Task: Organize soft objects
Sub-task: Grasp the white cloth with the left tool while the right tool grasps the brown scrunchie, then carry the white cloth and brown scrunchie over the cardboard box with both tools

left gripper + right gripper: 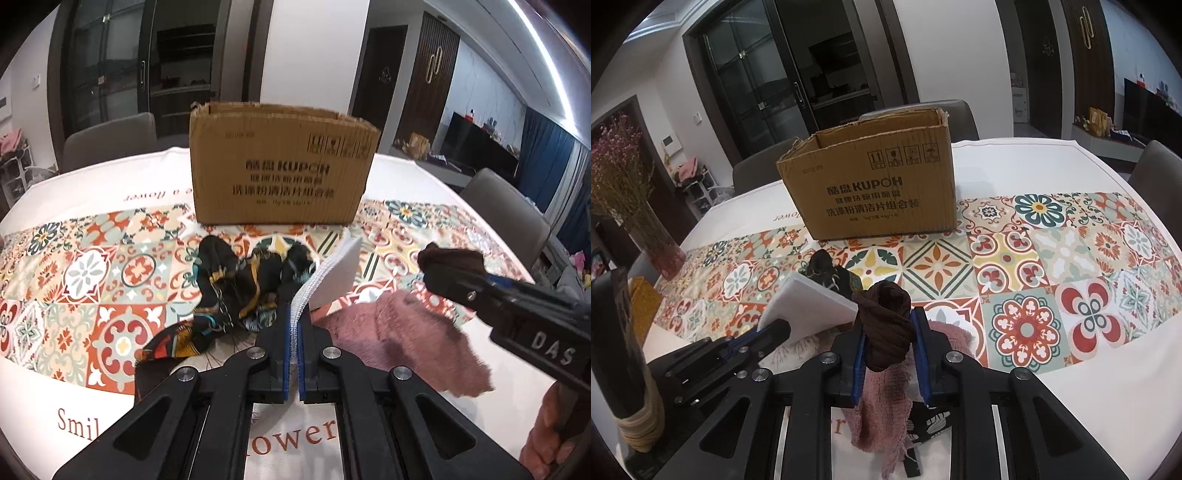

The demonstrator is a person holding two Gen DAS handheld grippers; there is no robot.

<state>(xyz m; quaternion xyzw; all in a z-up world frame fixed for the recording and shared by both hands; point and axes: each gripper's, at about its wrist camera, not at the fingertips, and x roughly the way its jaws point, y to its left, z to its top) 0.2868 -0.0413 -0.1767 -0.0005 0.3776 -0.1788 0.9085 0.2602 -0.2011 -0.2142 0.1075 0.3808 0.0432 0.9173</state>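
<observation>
My left gripper [294, 314] is shut on a white sponge pad [338, 277] and holds it above the table; the pad also shows in the right wrist view [812, 308]. My right gripper [888, 321] is shut on a dark brown bundled sock [886, 325], seen from the left wrist view [448, 260] at the right. An open cardboard box [280, 166] stands upright at the back of the table [879, 184]. A black patterned scarf [229, 284] lies crumpled in front of the box. A pink fuzzy cloth [402, 339] lies on the table under the right gripper [886, 410].
The table wears a white cloth [1108, 387] with a tiled flower pattern. A vase of dried flowers [646, 229] stands at the table's left edge. Grey chairs [110, 140] stand around the far side. A black patterned cloth piece [931, 424] lies under the right gripper.
</observation>
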